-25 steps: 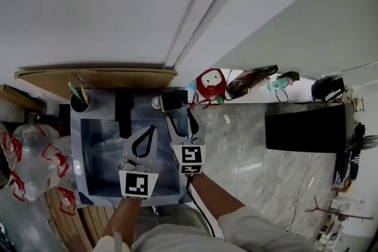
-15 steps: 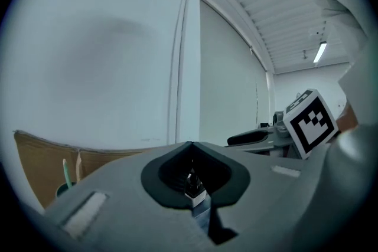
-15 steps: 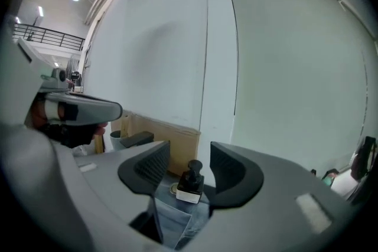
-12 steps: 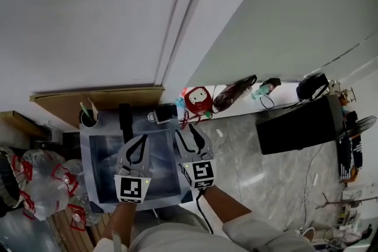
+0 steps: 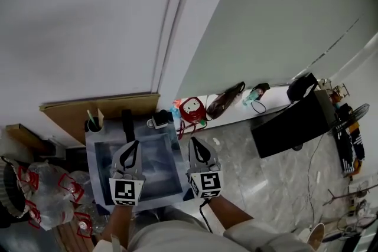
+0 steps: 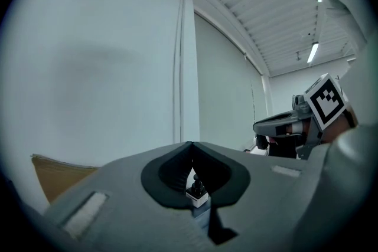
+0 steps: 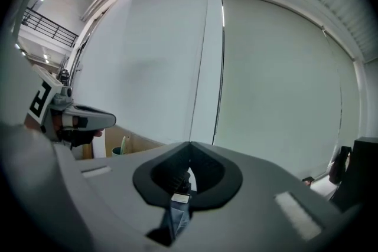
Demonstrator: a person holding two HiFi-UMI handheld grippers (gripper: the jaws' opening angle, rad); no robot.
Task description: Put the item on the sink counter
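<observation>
A small dark-and-white item stands on the back right corner of the sink counter, free of both grippers. My left gripper hangs over the sink basin with its tips touching and nothing held; in the left gripper view the item shows only through the gap behind the tips. My right gripper is over the counter's right edge. Its jaws have just been closing and now meet with nothing between them. Both point level at the white wall.
A black faucet and a cup of brushes stand at the sink's back. A wooden board leans behind. Bagged bottles lie at the left, a red appliance and a black cabinet at the right.
Both grippers have lifted and drawn back from the item towards me. The right jaws, open a second ago, are now shut; the left jaws have also narrowed to a close.
</observation>
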